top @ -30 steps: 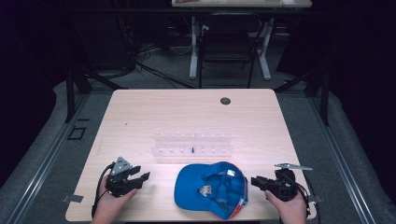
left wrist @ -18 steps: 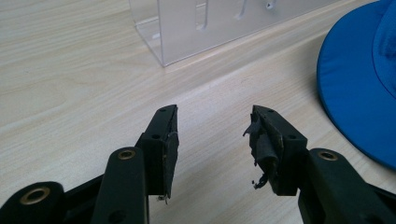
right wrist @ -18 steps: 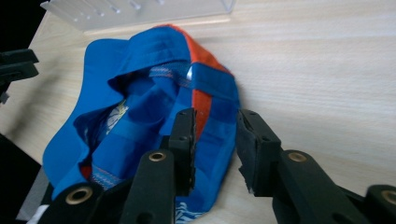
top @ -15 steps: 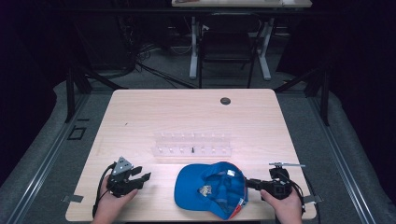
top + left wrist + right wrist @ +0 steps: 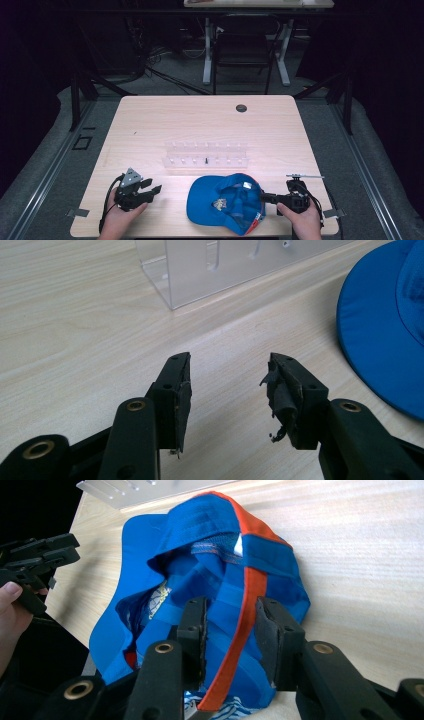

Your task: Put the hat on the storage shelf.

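Note:
A blue cap (image 5: 225, 200) with an orange-trimmed edge lies upside down near the table's front edge, its inside facing up (image 5: 220, 550). My right gripper (image 5: 264, 197) is at the cap's right edge. Its jaws have just been opening, and they straddle the orange-banded rim (image 5: 231, 610) without visibly pressing on it. My left gripper (image 5: 154, 186) rests on the table left of the cap. It stands open with bare wood between its fingers (image 5: 230, 370). The cap's brim (image 5: 385, 325) lies off to the right of those jaws.
A clear plastic rack (image 5: 206, 155) with small pegs stands across the table just behind the cap; one end of the rack (image 5: 225, 265) is close ahead of the left jaws. A dark round grommet (image 5: 241, 108) sits near the far edge. Chairs and table legs stand beyond.
The right gripper has edged slightly left, onto the cap's edge. The left gripper and the rack have not moved.

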The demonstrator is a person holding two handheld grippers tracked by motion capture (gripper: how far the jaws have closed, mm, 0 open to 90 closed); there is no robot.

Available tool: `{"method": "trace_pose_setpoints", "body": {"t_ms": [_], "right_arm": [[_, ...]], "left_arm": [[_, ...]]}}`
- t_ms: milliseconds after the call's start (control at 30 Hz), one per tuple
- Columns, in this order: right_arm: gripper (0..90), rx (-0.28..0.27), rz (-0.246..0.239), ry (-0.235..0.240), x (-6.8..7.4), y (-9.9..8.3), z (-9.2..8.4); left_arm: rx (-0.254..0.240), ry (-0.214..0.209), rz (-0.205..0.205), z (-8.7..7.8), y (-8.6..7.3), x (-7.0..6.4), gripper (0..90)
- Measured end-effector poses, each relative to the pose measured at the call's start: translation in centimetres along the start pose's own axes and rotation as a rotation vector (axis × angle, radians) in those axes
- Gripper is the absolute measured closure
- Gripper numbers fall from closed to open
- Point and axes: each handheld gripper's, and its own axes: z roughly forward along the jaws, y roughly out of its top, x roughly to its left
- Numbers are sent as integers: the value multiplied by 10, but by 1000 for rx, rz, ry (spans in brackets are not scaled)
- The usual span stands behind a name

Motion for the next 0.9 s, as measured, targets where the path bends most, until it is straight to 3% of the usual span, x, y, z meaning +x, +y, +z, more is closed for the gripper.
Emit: {"method": "trace_pose_setpoints", "body": {"t_ms": [67, 533, 900], "right_arm": [[643, 13, 24, -4, -3, -1, 0], [648, 90, 56, 54, -8, -7, 11], [687, 75, 87, 130, -8, -7, 6]], "left_arm": [[0, -2, -2, 0, 0, 0, 523], [3, -4, -2, 1, 0, -1, 523], [6, 1, 5, 1, 0, -1, 528]]}}
